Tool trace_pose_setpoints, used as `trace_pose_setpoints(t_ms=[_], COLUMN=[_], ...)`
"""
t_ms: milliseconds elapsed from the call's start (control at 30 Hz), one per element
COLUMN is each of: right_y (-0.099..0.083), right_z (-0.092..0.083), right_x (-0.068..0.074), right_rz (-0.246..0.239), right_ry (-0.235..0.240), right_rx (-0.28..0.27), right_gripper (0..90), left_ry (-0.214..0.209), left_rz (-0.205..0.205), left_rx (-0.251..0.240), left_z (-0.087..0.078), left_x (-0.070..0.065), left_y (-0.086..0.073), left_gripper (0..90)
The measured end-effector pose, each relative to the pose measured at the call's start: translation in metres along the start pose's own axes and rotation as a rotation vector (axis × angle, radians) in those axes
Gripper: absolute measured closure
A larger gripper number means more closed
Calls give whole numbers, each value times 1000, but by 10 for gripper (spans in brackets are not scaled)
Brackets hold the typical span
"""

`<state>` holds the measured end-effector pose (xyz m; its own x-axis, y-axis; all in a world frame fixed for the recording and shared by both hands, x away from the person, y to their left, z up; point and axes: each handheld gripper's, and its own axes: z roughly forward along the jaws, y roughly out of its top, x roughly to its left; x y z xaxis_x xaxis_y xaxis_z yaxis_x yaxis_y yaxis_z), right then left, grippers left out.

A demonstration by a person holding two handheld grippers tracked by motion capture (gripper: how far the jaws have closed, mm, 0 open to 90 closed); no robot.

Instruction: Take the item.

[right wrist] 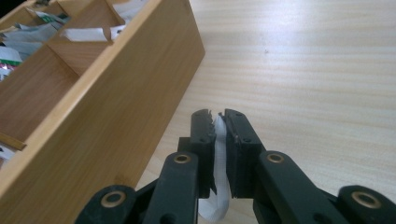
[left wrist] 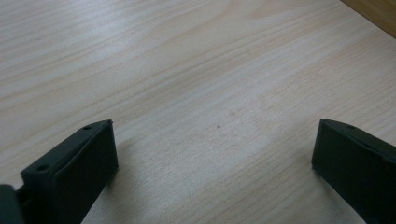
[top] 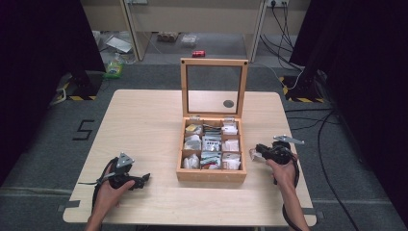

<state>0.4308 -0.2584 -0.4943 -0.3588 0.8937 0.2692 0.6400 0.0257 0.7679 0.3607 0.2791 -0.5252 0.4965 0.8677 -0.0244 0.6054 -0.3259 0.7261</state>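
High view had the left tool [top: 142,180] at about seven o'clock on the table [top: 144,120], lying low under the person's left hand [top: 111,187] and pointing toward three o'clock. Its jaws stood wide apart with nothing between them; the left gripper view showed bare wood grain in the gap.

At the middle of the table, toward six o'clock, sat the wooden box [top: 211,175], its glass-paned lid [top: 214,61] upright at the twelve o'clock side. Nine small compartments held paper sachets [top: 210,144], white ones and printed ones.

Just off the box's three o'clock side was the right tool [top: 253,152], carried by the right hand [top: 284,171] and pointing toward nine o'clock at the box wall. It was clenched on a white sachet [right wrist: 220,158]. In the right gripper view the jaws pinched that thin white packet edge-on, its lower end curling out beneath them, just above the table and near the box's outer wall [right wrist: 116,116] without touching it.
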Motion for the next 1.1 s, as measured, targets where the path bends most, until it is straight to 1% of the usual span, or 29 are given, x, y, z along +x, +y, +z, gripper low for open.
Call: trace_pose_setpoints(t_ms=[167, 300, 367, 500, 533, 600, 767, 833, 900, 1000, 1033, 1100], right_y=[0, -2, -2, -2, -2, -2, -2, -2, -3, -3, -3, -3], right_z=[0, -1, -1, -2, -2, -2, -2, -2, -2, -3, -4, -4], right_x=[-2, -5, -6, -9, -9, -10, -11, -12, -13, -15, -16, -18], right_rz=[-3, 11, 25, 20, 32, 37, 35, 27, 42, 39, 52, 49], right_ry=[-8, -18, -23, -32, -33, -33, -38, -45, -52, -57, -63, -65], right_rx=[4, 11, 9, 5, 5, 5, 7, 7, 10, 9, 12, 4], right_gripper=[814, 786, 774, 750, 746, 742, 729, 716, 699, 688, 670, 657], left_ry=[0, 0, 0, 0, 0, 0, 0, 0, 0, 0, 0, 0], left_rz=[0, 0, 0, 0, 0, 0, 0, 0, 0, 0, 0, 0], left_rx=[0, 0, 0, 0, 0, 0, 0, 0, 0, 0, 0, 0], left_z=[0, 0, 0, 0, 0, 0, 0, 0, 0, 0, 0, 0], left_x=[0, 0, 0, 0, 0, 0, 0, 0, 0, 0, 0, 0], left_y=[0, 0, 0, 0, 0, 0, 0, 0, 0, 0, 0, 0], left_gripper=[0, 0, 0, 0, 0, 0, 0, 0, 0, 0, 0, 0])
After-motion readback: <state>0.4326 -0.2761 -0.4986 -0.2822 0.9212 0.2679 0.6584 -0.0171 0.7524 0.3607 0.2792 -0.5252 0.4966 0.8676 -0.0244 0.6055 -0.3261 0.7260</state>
